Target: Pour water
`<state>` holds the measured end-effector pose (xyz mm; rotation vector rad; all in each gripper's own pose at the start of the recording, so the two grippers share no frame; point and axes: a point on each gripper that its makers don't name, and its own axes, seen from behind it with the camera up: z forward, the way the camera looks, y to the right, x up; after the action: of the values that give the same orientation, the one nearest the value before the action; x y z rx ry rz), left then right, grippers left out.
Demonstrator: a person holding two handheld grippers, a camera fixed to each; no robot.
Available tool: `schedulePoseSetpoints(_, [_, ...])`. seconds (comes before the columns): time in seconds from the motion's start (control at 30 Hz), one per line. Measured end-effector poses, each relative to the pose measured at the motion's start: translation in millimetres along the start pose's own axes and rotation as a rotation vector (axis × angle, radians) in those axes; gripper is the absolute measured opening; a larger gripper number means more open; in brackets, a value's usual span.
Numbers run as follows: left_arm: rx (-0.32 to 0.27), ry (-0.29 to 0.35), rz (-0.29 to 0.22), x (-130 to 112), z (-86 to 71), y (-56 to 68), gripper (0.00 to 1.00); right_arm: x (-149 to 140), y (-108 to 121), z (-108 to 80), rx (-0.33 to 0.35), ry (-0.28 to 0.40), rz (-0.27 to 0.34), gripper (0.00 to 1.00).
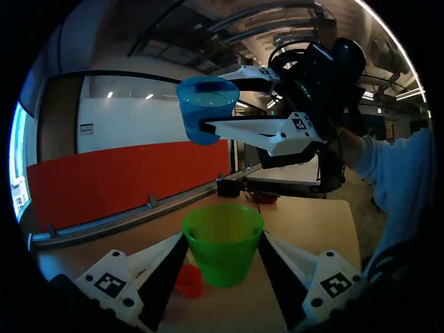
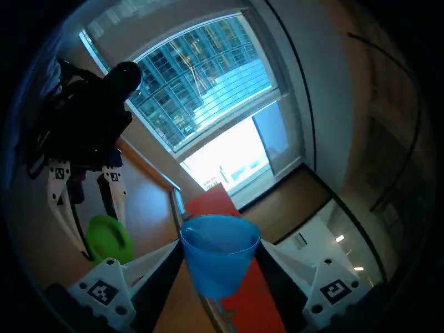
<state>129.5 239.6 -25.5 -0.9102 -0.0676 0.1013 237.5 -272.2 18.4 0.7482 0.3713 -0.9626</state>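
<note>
Here, blue cup (image 1: pixel 206 108) above green cup (image 1: pixel 223 244)

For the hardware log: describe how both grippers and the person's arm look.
Both the left gripper and right gripper have white wedge-shaped fingers with black inner faces, each bearing a square black-and-white marker. The right gripper's body is black, with dark cables looping over it. The person wears a pale blue sleeve.

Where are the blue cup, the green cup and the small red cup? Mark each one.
blue cup (image 2: pixel 219 263): right gripper view, on its front wall below the rim.
green cup (image 1: pixel 223 255): left gripper view, on its front wall.
small red cup (image 1: pixel 189 281): left gripper view, on its side.
</note>
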Motion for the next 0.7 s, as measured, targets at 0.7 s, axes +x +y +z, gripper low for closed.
schedulePoseSetpoints(0.7, [-0.007,0.004,0.003,2,4.2,0.9,0.85,1,17,6.4,-0.03,-0.002,-0.134,0.9])
